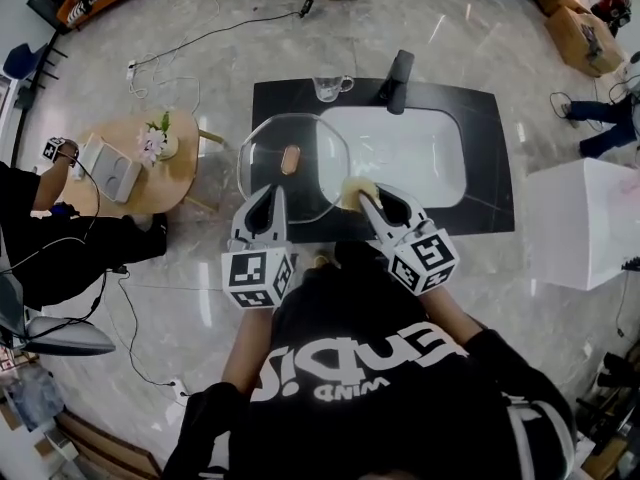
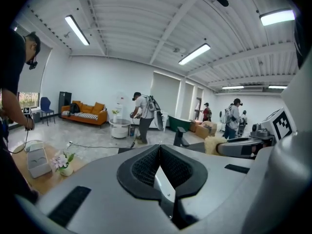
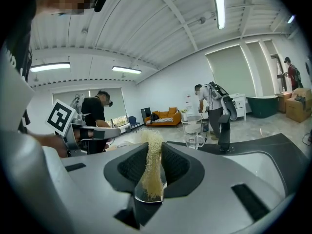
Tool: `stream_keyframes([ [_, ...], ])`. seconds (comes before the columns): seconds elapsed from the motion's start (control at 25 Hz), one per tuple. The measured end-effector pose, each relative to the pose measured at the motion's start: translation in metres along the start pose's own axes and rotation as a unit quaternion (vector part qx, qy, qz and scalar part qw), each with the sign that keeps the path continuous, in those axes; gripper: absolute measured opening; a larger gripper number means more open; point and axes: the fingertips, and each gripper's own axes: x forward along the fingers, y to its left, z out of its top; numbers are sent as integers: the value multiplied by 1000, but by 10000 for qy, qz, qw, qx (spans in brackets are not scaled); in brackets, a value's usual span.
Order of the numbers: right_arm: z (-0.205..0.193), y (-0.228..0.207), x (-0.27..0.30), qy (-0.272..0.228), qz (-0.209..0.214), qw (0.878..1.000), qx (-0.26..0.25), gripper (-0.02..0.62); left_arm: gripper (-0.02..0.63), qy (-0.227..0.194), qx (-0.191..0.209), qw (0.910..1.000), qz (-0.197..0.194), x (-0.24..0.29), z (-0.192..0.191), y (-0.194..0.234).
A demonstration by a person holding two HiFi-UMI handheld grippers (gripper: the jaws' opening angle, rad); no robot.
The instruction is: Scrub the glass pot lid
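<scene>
In the head view the round glass pot lid [image 1: 268, 146], with a brown knob [image 1: 291, 158] at its middle, hangs over the left end of the white sink [image 1: 420, 153]. My left gripper [image 1: 272, 192] is shut on the lid's near rim. In the left gripper view the thin glass edge [image 2: 164, 184] shows pinched between the closed jaws of that gripper [image 2: 159, 148]. My right gripper [image 1: 368, 198] is shut on a yellowish fibrous scrubber [image 1: 355, 190], which lies against the lid's right edge. The right gripper view shows the scrubber [image 3: 150, 172] clamped between the pads and sticking up past the tips.
The sink sits in a black counter [image 1: 482, 108]. A glass mug [image 1: 330, 86] and a black faucet [image 1: 398, 80] stand at its far edge. A round wooden table [image 1: 175, 173] with flowers stands left, a white box [image 1: 585, 218] right. Cables cross the floor; people stand beyond.
</scene>
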Motion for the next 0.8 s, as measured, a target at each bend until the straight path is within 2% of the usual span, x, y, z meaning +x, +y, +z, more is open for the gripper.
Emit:
stream_keyframes([
  [0.36, 21, -32, 35, -62, 142, 9999, -49, 74, 18, 54, -3, 9998, 186, 39, 11, 12],
  [0.4, 22, -35, 38, -48, 144, 9999, -50, 74, 37, 42, -28, 9998, 200, 42, 13, 13],
  [0.64, 24, -52, 48, 7, 155, 9999, -56, 74, 248, 6, -83, 9993, 365, 63, 18, 20],
  [0.8, 25, -62, 58, 27, 166, 9998, -60, 74, 265, 146, 0, 9991, 404, 78, 14, 27],
])
